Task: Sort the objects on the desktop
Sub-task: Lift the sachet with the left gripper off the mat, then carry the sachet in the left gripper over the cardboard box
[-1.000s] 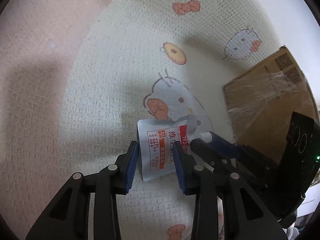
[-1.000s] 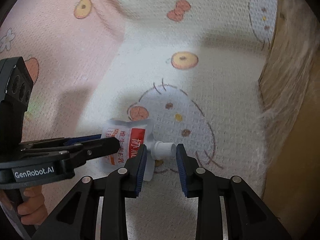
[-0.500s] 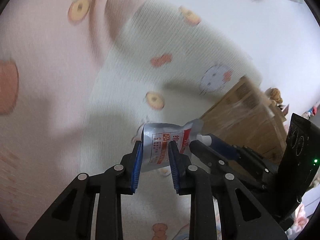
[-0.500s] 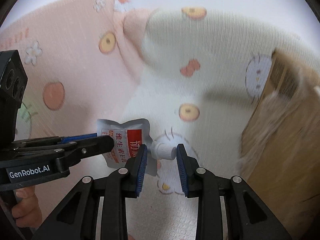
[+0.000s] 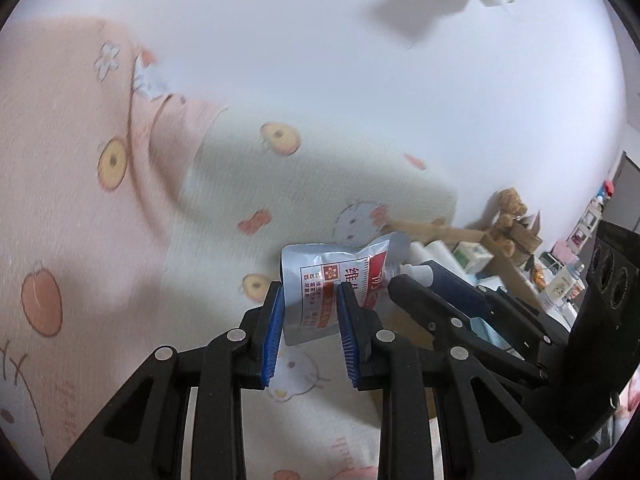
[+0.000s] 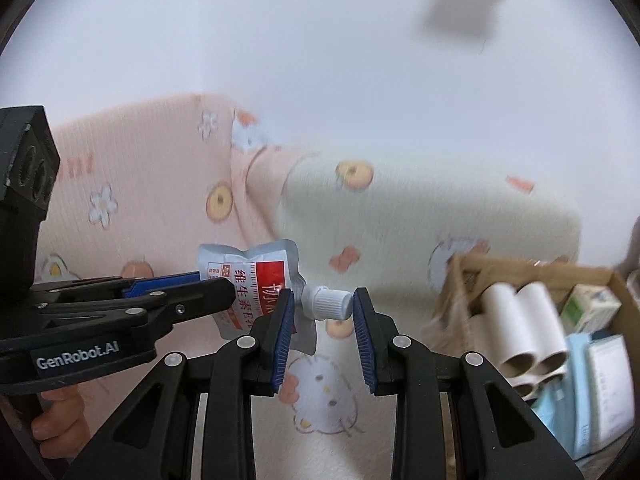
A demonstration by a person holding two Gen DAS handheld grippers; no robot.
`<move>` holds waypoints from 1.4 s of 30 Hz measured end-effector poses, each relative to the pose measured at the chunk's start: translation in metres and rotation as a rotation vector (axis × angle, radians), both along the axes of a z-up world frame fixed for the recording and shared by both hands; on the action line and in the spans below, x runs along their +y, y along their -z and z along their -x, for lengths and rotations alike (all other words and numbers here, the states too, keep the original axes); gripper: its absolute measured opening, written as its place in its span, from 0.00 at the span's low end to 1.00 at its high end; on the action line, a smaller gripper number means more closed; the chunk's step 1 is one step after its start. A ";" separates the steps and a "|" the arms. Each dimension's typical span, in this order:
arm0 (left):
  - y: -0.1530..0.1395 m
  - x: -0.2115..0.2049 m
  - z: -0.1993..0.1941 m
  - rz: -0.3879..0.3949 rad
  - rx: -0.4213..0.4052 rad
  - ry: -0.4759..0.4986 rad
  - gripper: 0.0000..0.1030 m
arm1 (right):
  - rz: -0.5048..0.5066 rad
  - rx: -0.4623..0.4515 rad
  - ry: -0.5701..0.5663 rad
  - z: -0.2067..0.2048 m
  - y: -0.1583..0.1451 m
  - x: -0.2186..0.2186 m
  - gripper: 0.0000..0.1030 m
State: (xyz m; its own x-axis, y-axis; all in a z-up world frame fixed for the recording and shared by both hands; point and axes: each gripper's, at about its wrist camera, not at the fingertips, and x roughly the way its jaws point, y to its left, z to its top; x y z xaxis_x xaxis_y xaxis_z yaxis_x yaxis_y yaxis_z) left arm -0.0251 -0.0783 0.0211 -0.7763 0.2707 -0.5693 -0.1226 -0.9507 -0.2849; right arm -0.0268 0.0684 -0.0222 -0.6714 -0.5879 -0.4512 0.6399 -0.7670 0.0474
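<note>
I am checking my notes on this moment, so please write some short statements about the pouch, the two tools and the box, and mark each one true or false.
1. The left tool is closed on the body of the silver pouch. True.
2. The pouch lies flat on the blanket. False: it is held up in the air above it.
3. The right tool has its pads on either side of the white cap. True.
4. The cardboard box is empty. False: it holds cardboard rolls and small cartons.
5. The cap is off the pouch. False: it is on the spout.
</note>
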 end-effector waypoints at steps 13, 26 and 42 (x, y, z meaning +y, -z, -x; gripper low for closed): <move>-0.033 0.083 -0.002 0.059 0.060 0.159 0.28 | 0.062 0.077 0.146 -0.007 -0.039 0.072 0.26; -0.024 0.167 0.031 0.046 -0.003 0.334 0.28 | 0.040 0.027 0.288 0.015 -0.048 0.153 0.26; 0.005 0.212 0.072 0.002 -0.283 0.451 0.28 | -0.062 -0.242 0.293 0.061 -0.027 0.198 0.26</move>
State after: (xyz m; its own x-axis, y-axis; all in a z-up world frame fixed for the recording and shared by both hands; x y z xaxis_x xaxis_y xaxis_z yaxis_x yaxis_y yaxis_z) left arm -0.0972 0.1337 0.0164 -0.3988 0.5411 -0.7404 -0.4381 -0.8217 -0.3646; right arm -0.0873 0.2661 0.0051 -0.6767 -0.3534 -0.6459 0.3686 -0.9220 0.1182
